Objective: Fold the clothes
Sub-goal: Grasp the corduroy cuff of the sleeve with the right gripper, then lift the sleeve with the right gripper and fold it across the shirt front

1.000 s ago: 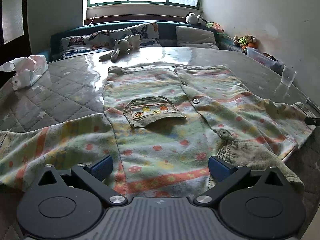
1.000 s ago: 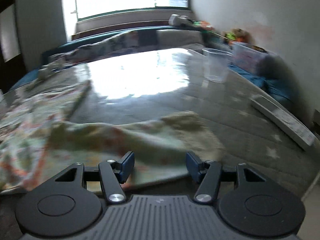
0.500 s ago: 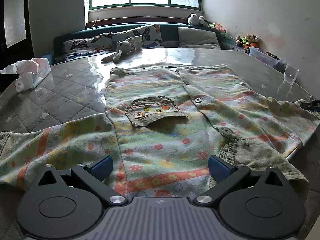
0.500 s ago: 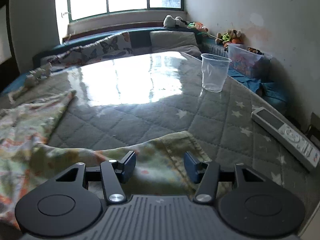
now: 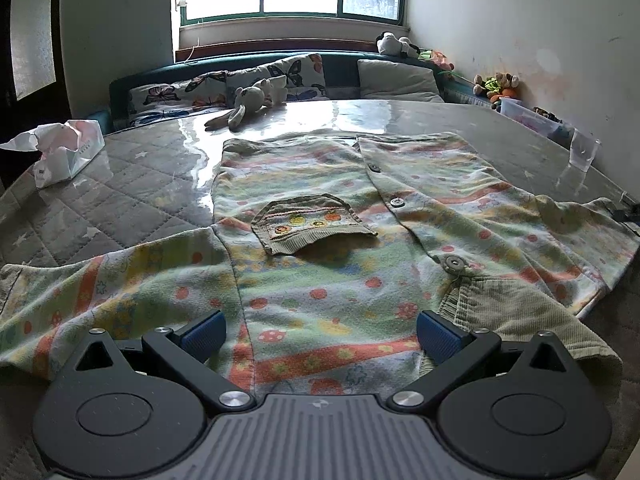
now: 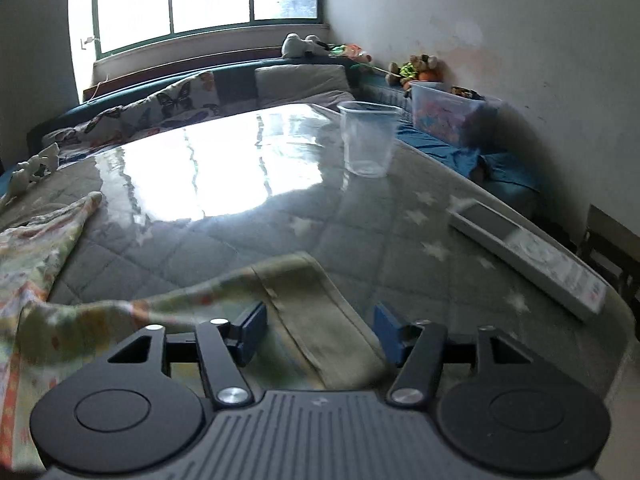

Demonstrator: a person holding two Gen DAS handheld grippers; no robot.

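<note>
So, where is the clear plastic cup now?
In the right wrist view the clear plastic cup stands upright on the table, upper middle, beyond the shirt sleeve and left of the remote control.

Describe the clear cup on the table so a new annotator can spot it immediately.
Start at the quilted star-print table cover under its glossy sheet, then look toward the right-hand wall. The clear plastic cup stands upright near the table's far right edge, past the white remote control. It is the only see-through, empty thing on the table; the storage bin beyond is off the table and full.
</note>
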